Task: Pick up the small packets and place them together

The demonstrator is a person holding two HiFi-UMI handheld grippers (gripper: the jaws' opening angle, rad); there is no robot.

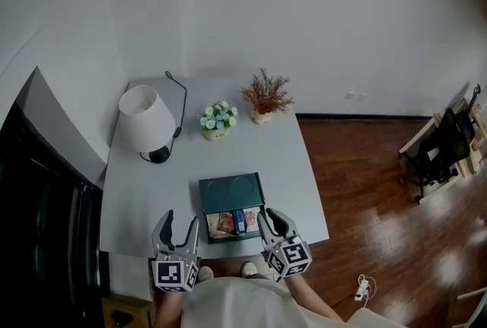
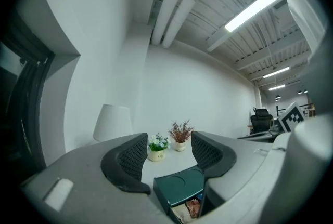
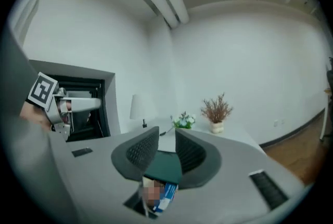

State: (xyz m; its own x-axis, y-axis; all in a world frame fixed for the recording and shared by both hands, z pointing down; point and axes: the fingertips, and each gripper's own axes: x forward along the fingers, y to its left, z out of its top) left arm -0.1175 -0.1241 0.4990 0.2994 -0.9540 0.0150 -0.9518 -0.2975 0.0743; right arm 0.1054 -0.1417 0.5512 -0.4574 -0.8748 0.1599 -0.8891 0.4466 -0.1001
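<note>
Left claw (image 1: 181, 222), right claw (image 1: 272, 219): one box (image 1: 230, 191), three packets (image 1: 225, 223).

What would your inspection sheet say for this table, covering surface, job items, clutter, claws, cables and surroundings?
Surface: grey table, mostly bare.
Job's things: packets lie side by side in the green box.
Clutter: white lamp, flower pot, dried plant.
Grippers: left claw open, empty; right claw slightly open, empty.
Cables: lamp cord on table; white lead on floor.
Surroundings: white wall, wooden floor.
</note>
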